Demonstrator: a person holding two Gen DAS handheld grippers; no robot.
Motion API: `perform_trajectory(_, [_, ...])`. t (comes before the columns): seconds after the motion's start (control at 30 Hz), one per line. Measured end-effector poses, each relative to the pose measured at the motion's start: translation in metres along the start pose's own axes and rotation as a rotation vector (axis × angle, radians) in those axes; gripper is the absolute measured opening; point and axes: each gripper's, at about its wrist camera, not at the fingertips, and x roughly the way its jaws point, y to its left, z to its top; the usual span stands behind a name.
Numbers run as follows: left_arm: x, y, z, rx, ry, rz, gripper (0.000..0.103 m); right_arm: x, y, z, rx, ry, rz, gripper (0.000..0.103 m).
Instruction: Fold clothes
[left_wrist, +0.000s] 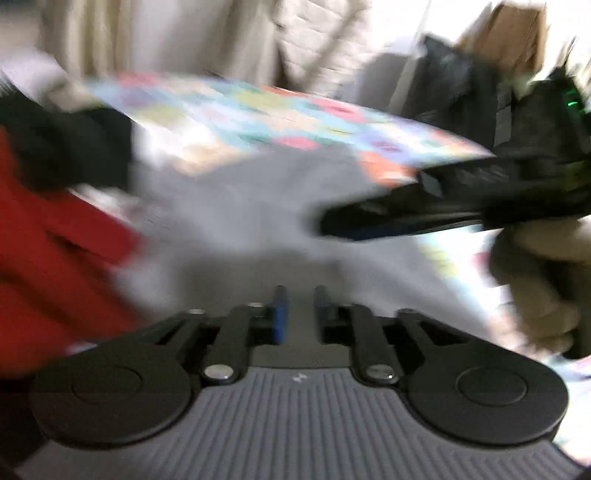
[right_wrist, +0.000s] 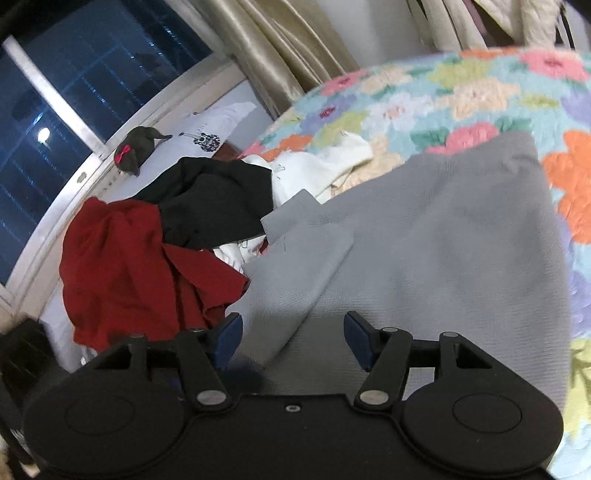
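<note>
Lying beneath the right gripper's (right_wrist: 293, 341) spread fingers, grey garment (right_wrist: 424, 240).

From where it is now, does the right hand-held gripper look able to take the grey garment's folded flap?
Probably yes. The right hand-held gripper is open just above the grey garment, the flap lies between its fingers, and nothing covers it.
</note>
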Motion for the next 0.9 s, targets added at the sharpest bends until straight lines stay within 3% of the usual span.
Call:
perform_trajectory(0.03, [-0.014,0.01,0.0,0.004,-0.022,0.079,0.06,-0.002,0.001,-0.002,-0.02,0.001,-0.008,0.062])
perform_trajectory(0.07, [-0.015,0.02,-0.001,-0.04,-0.019,0.099,0.07,-0.004,0.003,-0.003,-0.044,0.007,-0.023,0.059])
perform_trajectory(0.13, [-0.016,0.041,-0.005,-0.131,-0.012,0.135,0.072,-0.006,0.007,-0.007,-0.121,0.027,-0.077,0.057])
perform_trajectory(0.23, [0.016,0.081,-0.018,-0.394,0.088,0.08,0.073,-0.007,0.009,-0.011,-0.171,0.039,-0.102,0.056])
perform_trajectory(0.3, [0.032,0.095,-0.033,-0.546,0.1,0.089,0.076,-0.006,0.008,-0.014,-0.152,0.031,-0.091,0.056])
perform_trajectory(0.33, [0.033,0.098,-0.039,-0.63,0.042,0.085,0.077,-0.006,0.007,-0.016,-0.141,0.027,-0.084,0.056])
perform_trajectory(0.4, [0.027,0.094,-0.041,-0.661,-0.041,0.05,0.071,-0.004,0.007,-0.02,-0.13,0.024,-0.082,0.056])
perform_trajectory(0.43, [0.025,0.09,-0.038,-0.623,-0.06,0.011,0.054,-0.003,0.007,-0.021,-0.127,0.025,-0.083,0.056])
perform_trajectory(0.47, [0.025,0.083,-0.037,-0.591,-0.064,0.0,0.027,-0.002,0.007,-0.023,-0.124,0.026,-0.083,0.057])
perform_trajectory(0.53, [0.024,0.068,-0.034,-0.527,-0.072,-0.021,0.01,-0.003,0.005,-0.025,-0.123,0.028,-0.09,0.057])
perform_trajectory(0.6, [0.029,0.055,-0.035,-0.484,-0.065,-0.064,0.008,-0.007,0.004,-0.026,-0.123,0.02,-0.097,0.057])
perform_trajectory(0.73, [0.028,0.027,-0.03,-0.342,-0.093,-0.048,0.008,-0.016,0.0,-0.026,-0.102,-0.013,-0.105,0.057])
perform_trajectory(0.9, [0.039,-0.003,-0.032,-0.219,-0.029,-0.061,0.008,-0.022,-0.005,-0.025,-0.08,-0.035,-0.103,0.057])
